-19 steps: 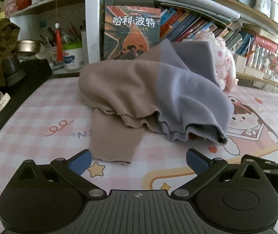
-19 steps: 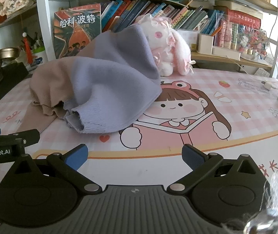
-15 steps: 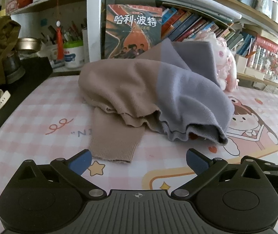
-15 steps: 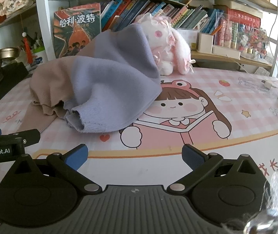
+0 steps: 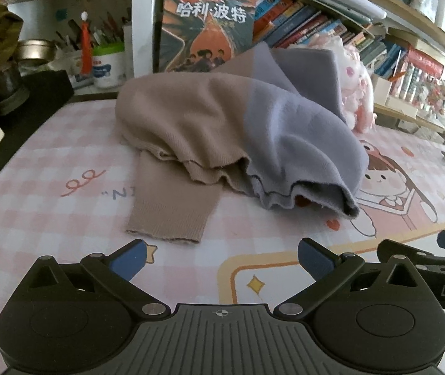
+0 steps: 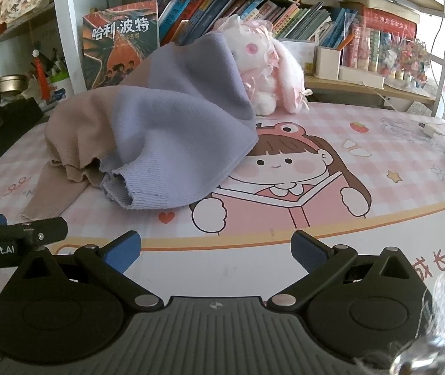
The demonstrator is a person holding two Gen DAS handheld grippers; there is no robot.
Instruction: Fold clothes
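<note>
I see the pink checked desk mat (image 6: 378, 143) spread under everything. On it, ahead of both tools, lies the crumpled tan-and-lilac sweater (image 5: 222, 131). My left gripper (image 5: 220, 257) and right gripper (image 6: 216, 250) gape wide, empty, well short of it.

left gripper (image 5: 220, 257): lower centre of its frame, jaws spread wide, nothing between | right gripper (image 6: 216, 248): lower centre, jaws spread wide, nothing between

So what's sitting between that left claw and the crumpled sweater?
Nothing: in the left wrist view only bare pink checked mat separates the open left gripper from the sweater.
</note>
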